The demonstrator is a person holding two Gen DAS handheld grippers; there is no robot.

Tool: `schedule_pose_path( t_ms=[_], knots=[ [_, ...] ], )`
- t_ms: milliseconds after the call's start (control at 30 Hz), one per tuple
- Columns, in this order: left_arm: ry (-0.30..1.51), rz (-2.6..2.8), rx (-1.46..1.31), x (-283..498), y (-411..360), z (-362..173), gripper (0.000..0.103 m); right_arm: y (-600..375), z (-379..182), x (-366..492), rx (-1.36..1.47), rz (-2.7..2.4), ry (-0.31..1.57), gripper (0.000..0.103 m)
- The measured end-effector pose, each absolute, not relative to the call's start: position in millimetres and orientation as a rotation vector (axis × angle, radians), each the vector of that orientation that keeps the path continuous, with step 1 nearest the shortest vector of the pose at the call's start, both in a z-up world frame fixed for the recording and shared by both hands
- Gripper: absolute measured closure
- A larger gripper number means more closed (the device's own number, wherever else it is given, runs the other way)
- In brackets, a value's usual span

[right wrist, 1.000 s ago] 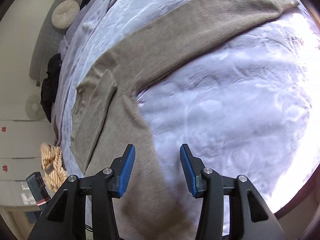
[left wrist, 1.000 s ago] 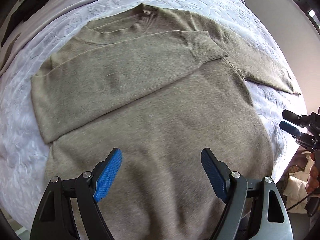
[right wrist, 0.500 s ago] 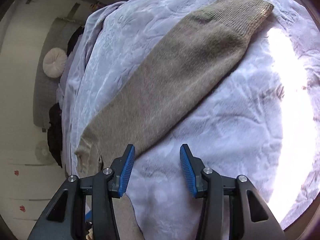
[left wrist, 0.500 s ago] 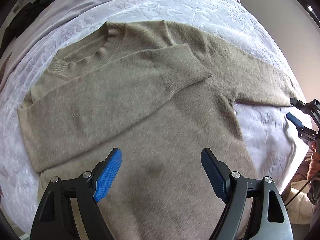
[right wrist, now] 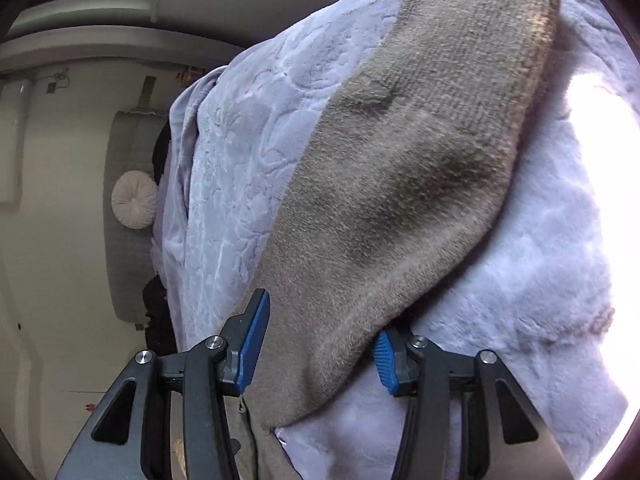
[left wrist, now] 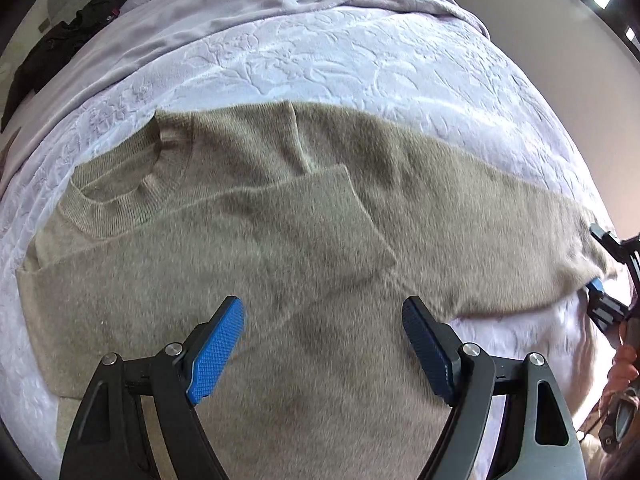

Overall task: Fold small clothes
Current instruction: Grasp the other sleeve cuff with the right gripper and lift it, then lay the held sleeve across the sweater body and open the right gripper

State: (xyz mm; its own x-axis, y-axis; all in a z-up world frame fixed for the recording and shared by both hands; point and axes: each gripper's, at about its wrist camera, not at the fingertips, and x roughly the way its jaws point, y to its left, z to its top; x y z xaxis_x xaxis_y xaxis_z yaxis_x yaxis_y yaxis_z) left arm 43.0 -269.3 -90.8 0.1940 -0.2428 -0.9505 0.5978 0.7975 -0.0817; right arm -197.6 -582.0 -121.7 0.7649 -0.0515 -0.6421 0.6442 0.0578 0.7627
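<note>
An olive-grey knit sweater [left wrist: 320, 248] lies flat on a pale lilac bedspread [left wrist: 360, 60]. One sleeve [left wrist: 224, 248] is folded across the chest; the other sleeve [right wrist: 400, 184] stretches out to the side. My left gripper [left wrist: 322, 348] is open and empty, low over the sweater's body. My right gripper [right wrist: 320, 350] is open with its jaws on either side of the outstretched sleeve, one blue pad [right wrist: 385, 364] tucked under the sleeve's edge. It also shows in the left wrist view [left wrist: 606, 276] at the sleeve's cuff end.
Dark clothes [left wrist: 60, 40] lie at the bed's far corner. A round white cushion [right wrist: 134, 200] and grey headboard [right wrist: 128, 240] stand beyond the bed. The bed edge [left wrist: 600, 208] falls away on the right.
My right gripper has moved along the outstretched sleeve and now straddles it. My left gripper has moved in lower and closer over the sweater's body.
</note>
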Motion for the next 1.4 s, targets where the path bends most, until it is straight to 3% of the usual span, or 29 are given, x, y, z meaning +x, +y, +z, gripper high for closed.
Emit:
schedule_pose_path(
  t_ms=[133, 167, 200, 267, 433, 667, 1000, 1267, 1400],
  knots=[
    [1.231, -0.578, 0.309, 54, -277, -99, 0.021, -591, -118, -181, 1.459, -0.475, 0.427, 0.051],
    [1.227, -0.58, 0.309, 53, -281, -102, 0.021, -593, -117, -177, 1.464, -0.46, 0.418, 0.059],
    [1.225, -0.586, 0.316, 50, -285, -106, 0.021, -594, -115, -172, 1.474, -0.431, 0.399, 0.077],
    [1.23, -0.606, 0.359, 45, -293, -118, 0.021, -595, -112, -164, 1.491, -0.388, 0.38, 0.094],
    [1.18, -0.646, 0.517, 27, -306, -136, 0.016, -595, -98, -147, 1.512, -0.276, 0.307, 0.095],
    [1.205, -0.686, 0.378, 46, -267, -104, 0.016, -576, -56, -98, 1.412, -0.113, 0.332, 0.095],
    [1.161, -0.546, 0.292, 89, -143, -86, 0.016, -468, 0, 48, 0.968, 0.167, 0.646, 0.095],
    [1.215, -0.335, 0.198, 121, -39, -113, 0.016, -310, -63, 133, 0.559, 0.335, 1.041, 0.095],
    [1.301, -0.292, 0.144, 127, -14, -143, 0.016, -271, -123, 141, 0.384, 0.254, 1.248, 0.087]
  ],
)
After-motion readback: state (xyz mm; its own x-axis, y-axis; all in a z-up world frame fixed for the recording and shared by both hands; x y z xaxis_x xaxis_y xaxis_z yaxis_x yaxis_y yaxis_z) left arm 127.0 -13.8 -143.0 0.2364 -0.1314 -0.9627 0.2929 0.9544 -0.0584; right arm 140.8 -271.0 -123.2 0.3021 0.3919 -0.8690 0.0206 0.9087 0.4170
